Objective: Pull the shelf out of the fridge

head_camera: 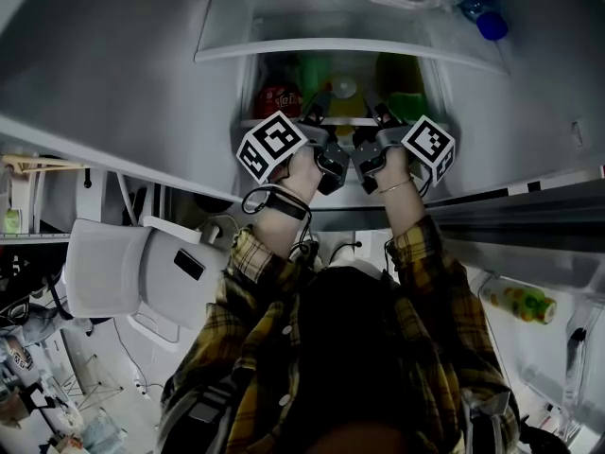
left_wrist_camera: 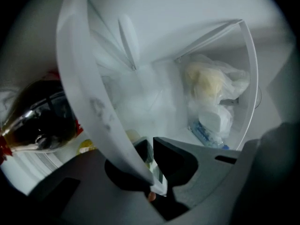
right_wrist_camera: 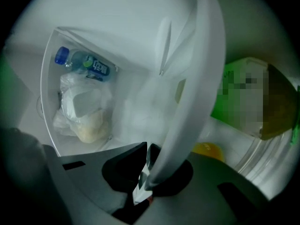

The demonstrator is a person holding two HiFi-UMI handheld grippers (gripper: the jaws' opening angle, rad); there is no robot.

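The fridge (head_camera: 142, 55) fills the upper part of the head view, its cavity open toward me. An open door panel (head_camera: 558, 282) stands to the right and carries a yellow-green bottle (head_camera: 518, 303).

The shelf (left_wrist_camera: 89, 93) is seated inside the fridge, and its white front edge runs straight through both sets of jaws. In the left gripper view, a dark bottle (left_wrist_camera: 42, 121) lies on one side of that edge. A bagged lump of food (left_wrist_camera: 211, 83) and a blue-capped water bottle (right_wrist_camera: 86, 64) lie on the other side. In the right gripper view, a green carton (right_wrist_camera: 243, 102) stands just past the edge (right_wrist_camera: 197, 78). From the head view I cannot tell which of the two white rims is the gripped one.

Both grippers sit close together near the middle of the fridge's width, so the edge is bare out to each side wall. Nothing stands between the fridge front and the person's chest.

The arms, in plaid sleeves, reach forward side by side. The left hand (head_camera: 301, 170) and right hand (head_camera: 392, 166) are nearly level, with the marker cubes turned outward.

The left gripper (head_camera: 318, 104) has its jaws clamped on the shelf edge. The right gripper (head_camera: 376, 108) is pinched onto it in the same way.
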